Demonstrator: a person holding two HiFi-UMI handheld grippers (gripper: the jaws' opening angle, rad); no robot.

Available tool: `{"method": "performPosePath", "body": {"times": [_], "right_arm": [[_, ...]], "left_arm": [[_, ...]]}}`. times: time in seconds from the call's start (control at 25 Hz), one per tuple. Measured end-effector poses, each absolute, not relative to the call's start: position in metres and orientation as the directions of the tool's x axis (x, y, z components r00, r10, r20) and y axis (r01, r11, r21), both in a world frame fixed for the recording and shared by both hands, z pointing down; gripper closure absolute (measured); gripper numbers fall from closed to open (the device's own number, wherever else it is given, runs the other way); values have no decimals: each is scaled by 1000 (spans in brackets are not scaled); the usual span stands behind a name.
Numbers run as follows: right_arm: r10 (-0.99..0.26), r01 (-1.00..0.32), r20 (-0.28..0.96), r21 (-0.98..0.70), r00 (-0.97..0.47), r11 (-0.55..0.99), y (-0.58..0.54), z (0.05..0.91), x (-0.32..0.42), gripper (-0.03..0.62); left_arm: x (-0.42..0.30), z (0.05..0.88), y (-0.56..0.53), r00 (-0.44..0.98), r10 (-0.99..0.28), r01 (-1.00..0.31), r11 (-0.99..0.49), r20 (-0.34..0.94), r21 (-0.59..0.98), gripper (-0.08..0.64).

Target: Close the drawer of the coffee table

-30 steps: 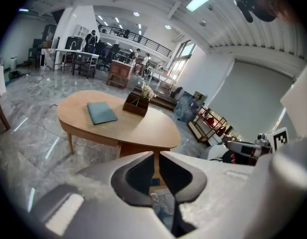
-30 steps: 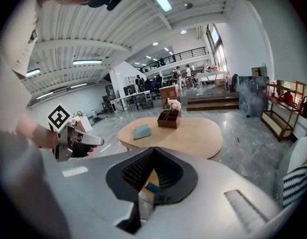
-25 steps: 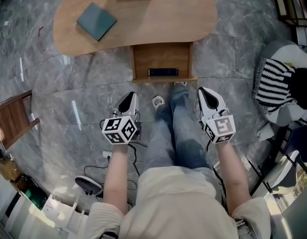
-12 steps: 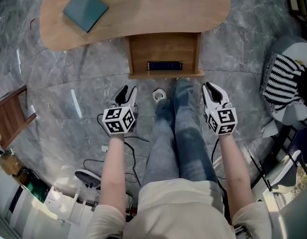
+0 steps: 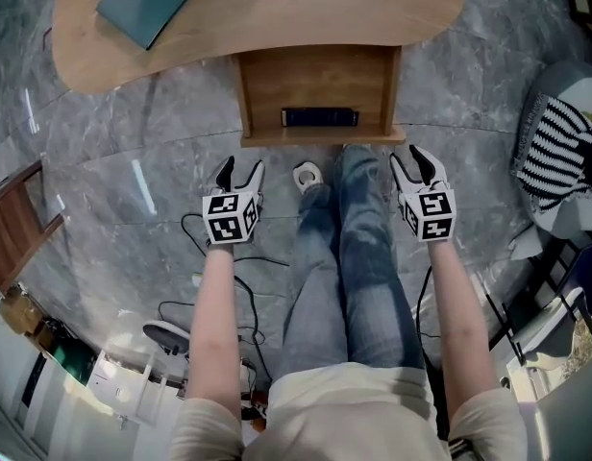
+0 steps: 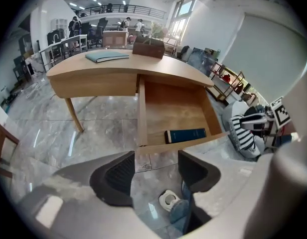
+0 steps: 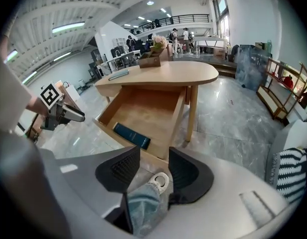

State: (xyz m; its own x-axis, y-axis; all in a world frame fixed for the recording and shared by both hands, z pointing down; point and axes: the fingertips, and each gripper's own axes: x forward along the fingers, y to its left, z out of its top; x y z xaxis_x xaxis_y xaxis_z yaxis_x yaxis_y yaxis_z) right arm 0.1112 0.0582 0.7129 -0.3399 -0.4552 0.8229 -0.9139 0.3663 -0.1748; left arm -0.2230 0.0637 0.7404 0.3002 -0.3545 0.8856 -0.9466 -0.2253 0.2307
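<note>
The wooden coffee table (image 5: 277, 17) has its drawer (image 5: 318, 89) pulled out toward me, with a dark blue flat box (image 5: 320, 117) lying at its front inside. My left gripper (image 5: 238, 172) hangs just short of the drawer's front left corner, jaws apart and empty; they have just been opening. My right gripper (image 5: 417, 164) hangs near the front right corner, also apart and empty, its jaws having just opened too. The drawer (image 6: 176, 116) and blue box (image 6: 186, 135) lie beyond the left gripper (image 6: 154, 169). The right gripper (image 7: 149, 168) faces the drawer (image 7: 143, 114).
A teal book (image 5: 142, 3) lies on the tabletop's left part. My legs in jeans (image 5: 349, 248) and a white shoe (image 5: 307, 175) are between the grippers. A striped cloth (image 5: 555, 152) sits at right, a wooden chair (image 5: 17, 224) at left, cables (image 5: 219, 257) on the marble floor.
Both grippers have sunk toward the floor and come closer to the drawer's front. Their jaws, shut a second ago, now stand apart.
</note>
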Motion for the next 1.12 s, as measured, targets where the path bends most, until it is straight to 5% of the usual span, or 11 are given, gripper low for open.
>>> {"method": "performPosePath", "body": {"times": [1.12], "right_arm": [[-257,-852,940,-60,-223,521,58,844,126,322]], "left_arm": [[-218,854,38,168,-235,-889,-456,957,44,259]]}}
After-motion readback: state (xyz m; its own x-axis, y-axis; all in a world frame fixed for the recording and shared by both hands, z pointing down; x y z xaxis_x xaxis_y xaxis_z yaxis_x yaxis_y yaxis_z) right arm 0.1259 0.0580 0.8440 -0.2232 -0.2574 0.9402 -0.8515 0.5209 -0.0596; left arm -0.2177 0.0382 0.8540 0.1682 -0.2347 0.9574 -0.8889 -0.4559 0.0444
